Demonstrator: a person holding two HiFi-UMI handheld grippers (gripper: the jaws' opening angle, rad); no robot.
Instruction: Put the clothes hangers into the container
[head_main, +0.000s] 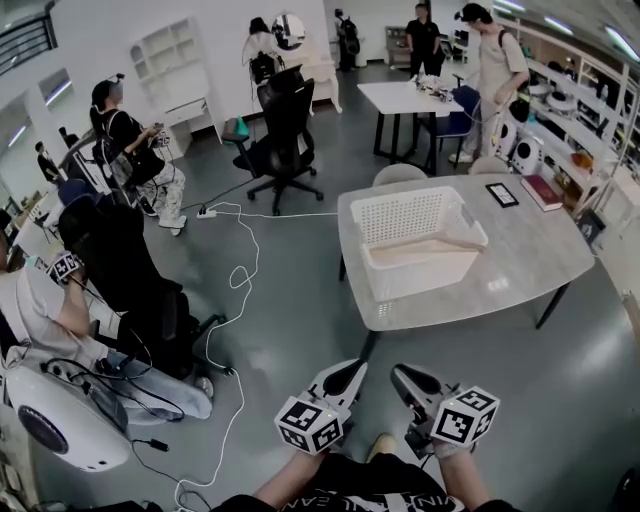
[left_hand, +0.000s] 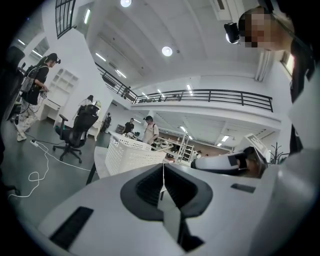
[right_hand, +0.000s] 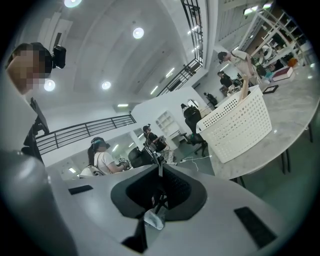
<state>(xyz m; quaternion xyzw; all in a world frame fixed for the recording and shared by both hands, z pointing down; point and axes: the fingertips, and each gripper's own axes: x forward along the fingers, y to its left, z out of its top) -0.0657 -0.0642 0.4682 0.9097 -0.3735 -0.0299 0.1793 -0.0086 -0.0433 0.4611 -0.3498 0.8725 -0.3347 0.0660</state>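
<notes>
At lower centre the left gripper (head_main: 352, 371) and the right gripper (head_main: 404, 376) are held pressed together, empty, while one white basket (head_main: 400, 216) is set on one table (head_main: 530, 250) at centre right.

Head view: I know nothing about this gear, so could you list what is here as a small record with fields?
Table: grey top, ahead of the person
Container: white perforated basket standing on the table
In the basket: a light wooden piece, likely a hanger
Left tongs: shut, nothing between them, low near the person's lap
Right tongs: shut, nothing between them, beside the left pair
Reach: both pairs are well short of the table
</notes>
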